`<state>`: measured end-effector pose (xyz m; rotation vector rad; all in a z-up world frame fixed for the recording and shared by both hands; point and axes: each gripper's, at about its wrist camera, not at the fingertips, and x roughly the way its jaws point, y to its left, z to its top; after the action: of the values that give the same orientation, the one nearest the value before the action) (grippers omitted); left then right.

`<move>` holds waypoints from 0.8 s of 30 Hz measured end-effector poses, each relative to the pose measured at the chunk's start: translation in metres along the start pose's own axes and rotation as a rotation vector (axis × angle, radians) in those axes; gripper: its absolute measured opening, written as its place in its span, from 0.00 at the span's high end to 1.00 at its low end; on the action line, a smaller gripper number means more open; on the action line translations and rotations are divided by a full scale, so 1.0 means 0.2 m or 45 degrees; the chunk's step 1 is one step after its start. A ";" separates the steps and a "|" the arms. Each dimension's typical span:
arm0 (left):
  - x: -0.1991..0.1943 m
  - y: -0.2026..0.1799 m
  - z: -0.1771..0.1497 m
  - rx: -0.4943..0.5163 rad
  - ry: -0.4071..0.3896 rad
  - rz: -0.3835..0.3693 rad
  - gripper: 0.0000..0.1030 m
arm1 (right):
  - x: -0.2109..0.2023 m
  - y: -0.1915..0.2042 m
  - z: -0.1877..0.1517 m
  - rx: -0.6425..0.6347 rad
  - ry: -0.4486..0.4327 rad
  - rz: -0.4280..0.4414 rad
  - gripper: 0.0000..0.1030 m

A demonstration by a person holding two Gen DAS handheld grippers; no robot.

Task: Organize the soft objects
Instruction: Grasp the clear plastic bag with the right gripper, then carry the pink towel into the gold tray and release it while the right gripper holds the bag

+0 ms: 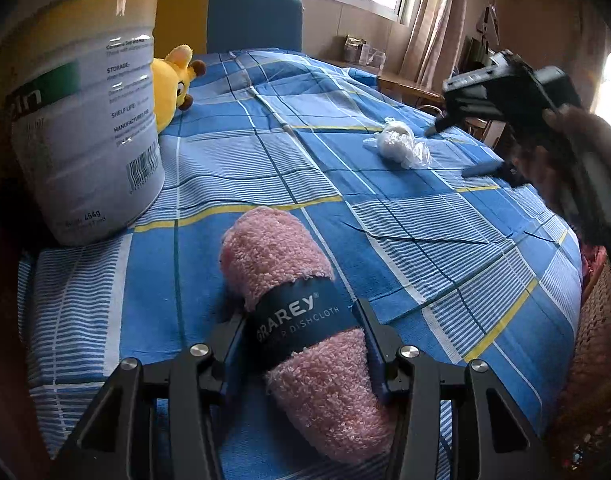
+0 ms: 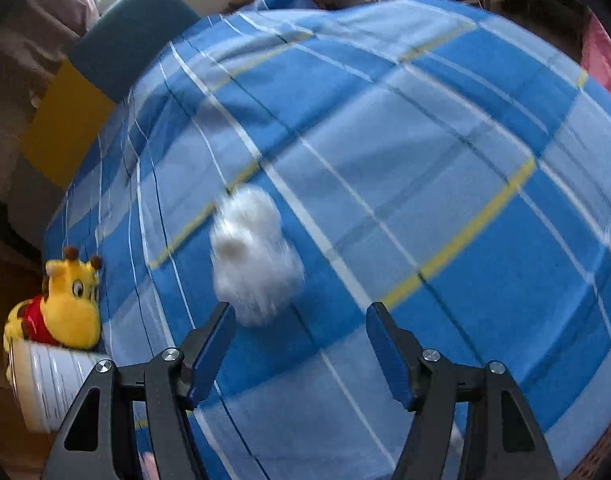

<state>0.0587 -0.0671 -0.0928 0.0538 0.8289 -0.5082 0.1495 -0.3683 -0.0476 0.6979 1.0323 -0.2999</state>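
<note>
The pink dishcloth (image 1: 301, 320), rolled up with a dark paper band around its middle, sits between the two fingers of the left gripper (image 1: 301, 328), which angles down toward the blue checked bedspread (image 1: 425, 240). Both pads press the roll at the band, so it is gripped. The cloth's far end rests on or just above the bedspread; I cannot tell which.

Off to the right, a hand (image 1: 577, 148) grips the right gripper (image 2: 301, 340) from behind and tilts it steeply down over the bed. Its jaws stand wide with nothing between them. Just ahead of its left finger lies a white bundle wrapped in clear plastic (image 2: 253, 260), blurred in the right wrist view and apart from the pads.

A tall tin can (image 1: 85, 112) stands on the bed's near left, and a yellow stuffed toy (image 2: 61, 308) lies just behind it.
</note>
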 end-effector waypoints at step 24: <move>0.00 0.00 0.00 0.001 -0.002 -0.003 0.51 | 0.15 0.56 -0.17 -0.682 0.007 -0.126 0.67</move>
<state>0.0587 -0.0672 -0.0923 0.0532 0.8272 -0.5105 0.2016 -0.2598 -0.0420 0.1654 1.0929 -0.0959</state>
